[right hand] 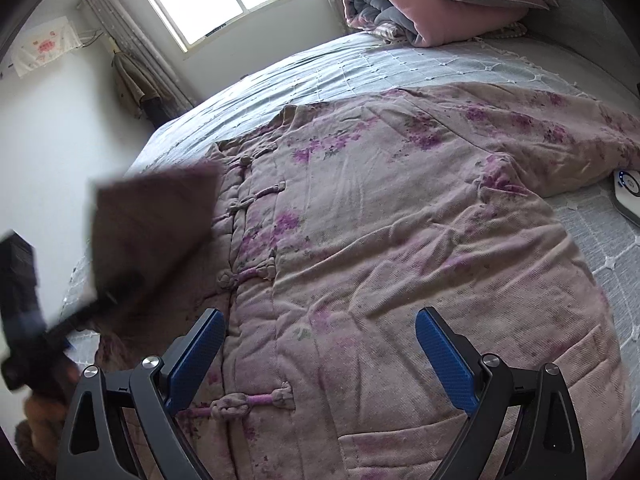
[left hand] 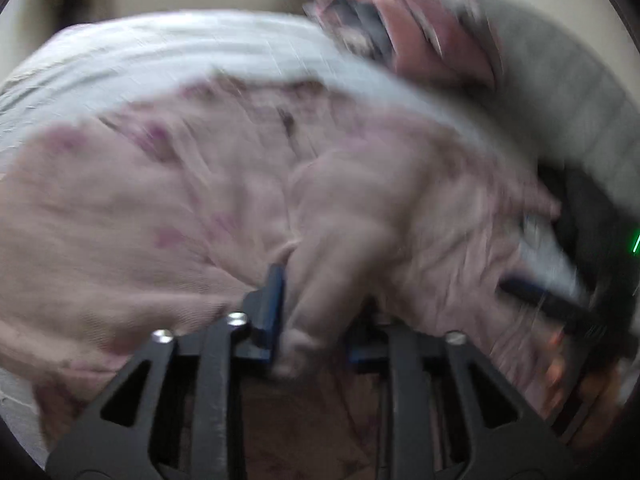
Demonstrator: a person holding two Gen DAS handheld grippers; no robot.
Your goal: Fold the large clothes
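Padded floral jacket (right hand: 380, 232) is lying spread front-up across the middle of the bed (right hand: 304, 68), one sleeve reaching toward the bed's right edge. Left gripper (left hand: 308, 312) is pinching a bunch of the jacket's fabric, fingers nearly closed on it, lifting a flap over; view is blurred. Right gripper (right hand: 320, 360) is hovering above the lower front, fingers wide apart, holding nothing. Likely first fold step: next, laying the flap flat across the front.

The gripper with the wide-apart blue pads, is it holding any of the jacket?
No: the right gripper stands open above the floral padded jacket, with no cloth between its blue pads.
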